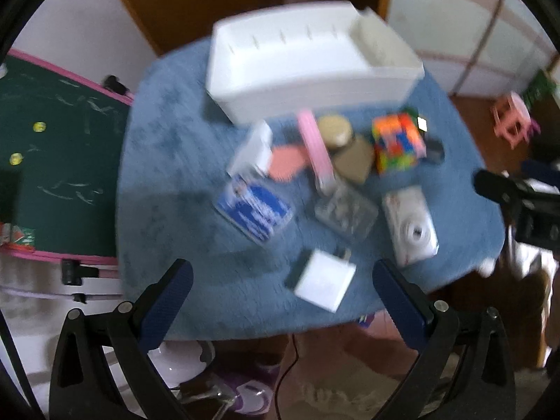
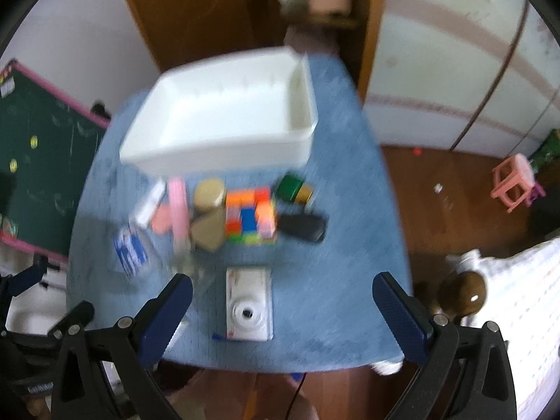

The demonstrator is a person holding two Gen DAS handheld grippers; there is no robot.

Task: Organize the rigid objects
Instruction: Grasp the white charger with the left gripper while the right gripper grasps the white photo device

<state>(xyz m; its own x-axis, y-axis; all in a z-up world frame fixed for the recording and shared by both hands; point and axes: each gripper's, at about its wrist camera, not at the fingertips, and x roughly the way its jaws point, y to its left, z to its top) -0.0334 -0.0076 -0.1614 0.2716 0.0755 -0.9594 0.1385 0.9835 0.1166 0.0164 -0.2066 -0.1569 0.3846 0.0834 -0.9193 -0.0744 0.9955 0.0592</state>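
- The left gripper point(image 1: 282, 292) hangs above the near edge of the table, its two blue-padded fingers point(image 1: 168, 306) spread wide apart with nothing between them
- The right gripper point(image 2: 282, 309) is likewise spread wide and empty, held over the near right part of the table
- A round table under a blue fuzzy cover point(image 2: 336, 252) carries everything; both views are blurred by motion
- A white organizer tray point(image 1: 315, 59) sits at the far side of the table, a narrow divided compartment at its right end; its inside looks bare
- A white power adapter point(image 1: 323, 281) lies nearest the left gripper, its prongs pointing away, just ahead of the open fingers
- A white compact camera point(image 2: 249, 302) lies lens-up at the near middle of the table, between the right gripper's fingers as that view frames it, but below them and untouched
- A multicoloured cube puzzle point(image 2: 250, 215) sits at the centre, just near of the tray
- Left of the cube are a tan jar lid point(image 2: 209, 192) and a tan heart-shaped box point(image 2: 207, 232), close together
- A pink bar point(image 1: 316, 145) lies lengthwise left of those, beside a salmon-pink flat piece point(image 1: 287, 161)
- A blue-and-white box point(image 1: 253, 211) lies at the left of the cluster, and a clear plastic case point(image 1: 344, 211) sits between it and the camera
- A black oblong object point(image 2: 302, 227) lies right of the cube, with a green item point(image 2: 288, 185) just beyond it
- A green chalkboard with a pink frame point(image 1: 52, 147) stands left of the table; a pink stool point(image 2: 512, 183) stands on the wooden floor far right
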